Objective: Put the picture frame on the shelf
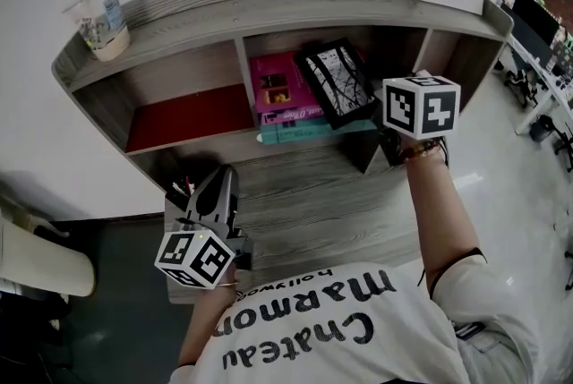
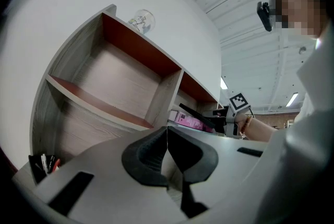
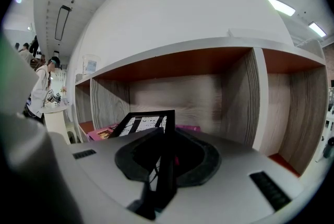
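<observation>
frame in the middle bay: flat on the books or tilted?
Tilted. In the left gripper view the frame slants above the pink book, its edge clamped in the right hand-held gripper.

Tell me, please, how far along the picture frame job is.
Done: the right gripper is shut on the picture frame, at the shelf's middle compartment. In hand: frame tilted over the pink books. Left: set it down, release. The left gripper is shut, empty.

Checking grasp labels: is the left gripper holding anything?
No, the left gripper has its jaws shut against each other with nothing between them.
</observation>
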